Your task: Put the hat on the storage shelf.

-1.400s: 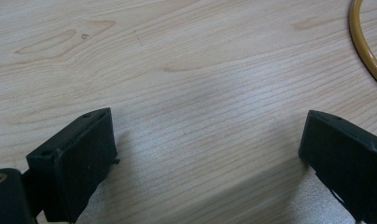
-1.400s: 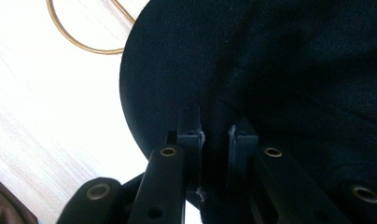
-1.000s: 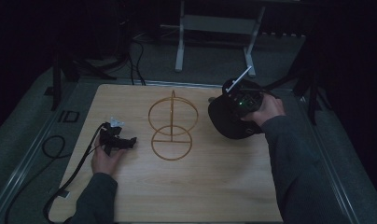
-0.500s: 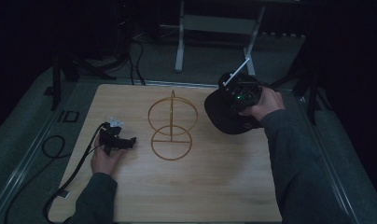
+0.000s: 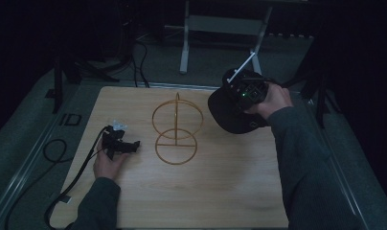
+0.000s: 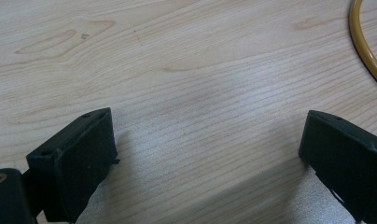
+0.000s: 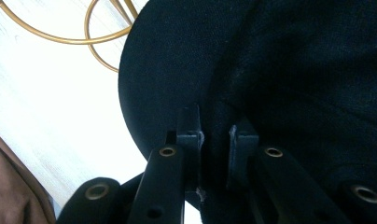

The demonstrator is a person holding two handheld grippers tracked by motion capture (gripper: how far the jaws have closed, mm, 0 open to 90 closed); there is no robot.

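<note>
In the high view, the right gripper (image 5: 243, 91) is in the upper right part of the frame and it holds a black cap (image 5: 230, 112) just above the wooden table (image 5: 230, 182). The cap hangs to the right of a gold wire stand (image 5: 176, 129), near it but apart. The stand is in the middle of the frame, with one ring flat on the table and one ring upright. The left gripper (image 5: 127, 146) is at the left of the stand, low on the table, in the person's hand.

In the left gripper view, the two black jaws stand wide apart with nothing between them, only bare wood. A curve of the gold wire stand (image 6: 364, 46) is at the upper right edge.

In the right gripper view, the jaws are almost closed and they pinch the edge of the black cap (image 7: 280, 70). The gold wire stand (image 7: 84, 28) is at the upper left
</note>
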